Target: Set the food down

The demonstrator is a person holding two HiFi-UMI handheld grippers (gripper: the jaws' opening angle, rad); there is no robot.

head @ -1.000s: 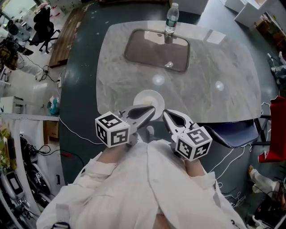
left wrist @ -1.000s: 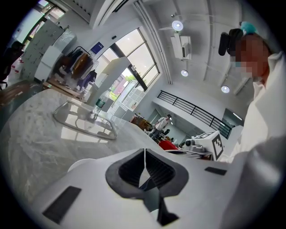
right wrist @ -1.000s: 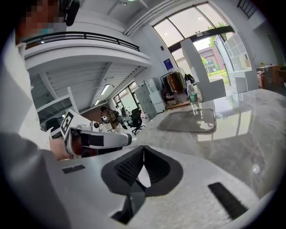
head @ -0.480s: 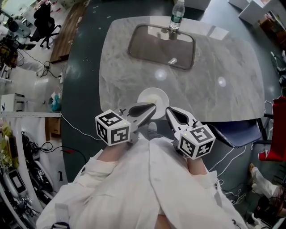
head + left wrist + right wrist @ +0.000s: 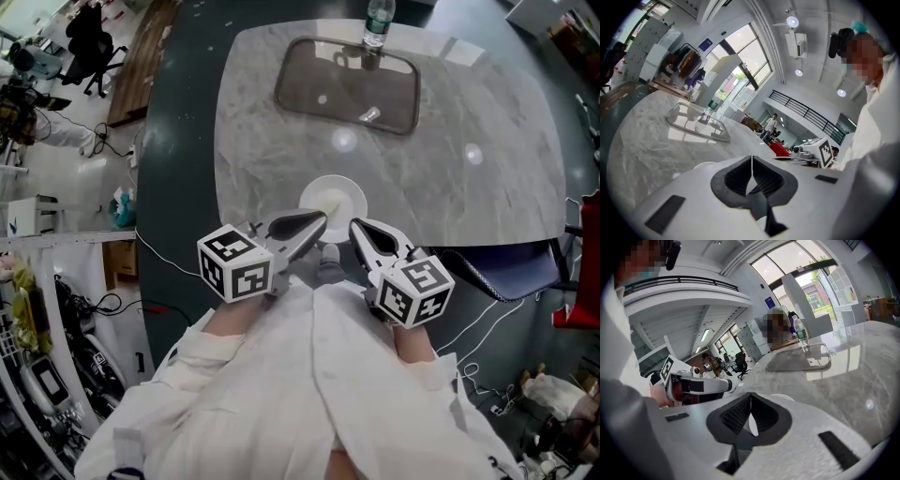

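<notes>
A small white plate (image 5: 333, 199) sits on the marble table (image 5: 272, 141) near its front edge. A pale bit of food (image 5: 330, 200) lies on it, too small to make out. My left gripper (image 5: 320, 222) is shut and empty, its tips just short of the plate's near rim. My right gripper (image 5: 357, 228) is also shut and empty, beside it on the right. In the left gripper view the jaws (image 5: 751, 159) meet with nothing between them, and the plate's rim (image 5: 701, 165) peeks out beyond. The right gripper view shows closed jaws (image 5: 750, 397) too.
A clear rectangular tray (image 5: 349, 84) lies at the table's far side with a water bottle (image 5: 379, 23) behind it. A dark blue chair (image 5: 506, 267) stands at the table's right front. Cables run over the dark floor (image 5: 173, 187) on the left.
The head view has drifted a little, so the table and plate sit slightly more to the right. Both grippers hold the same place, shut.
</notes>
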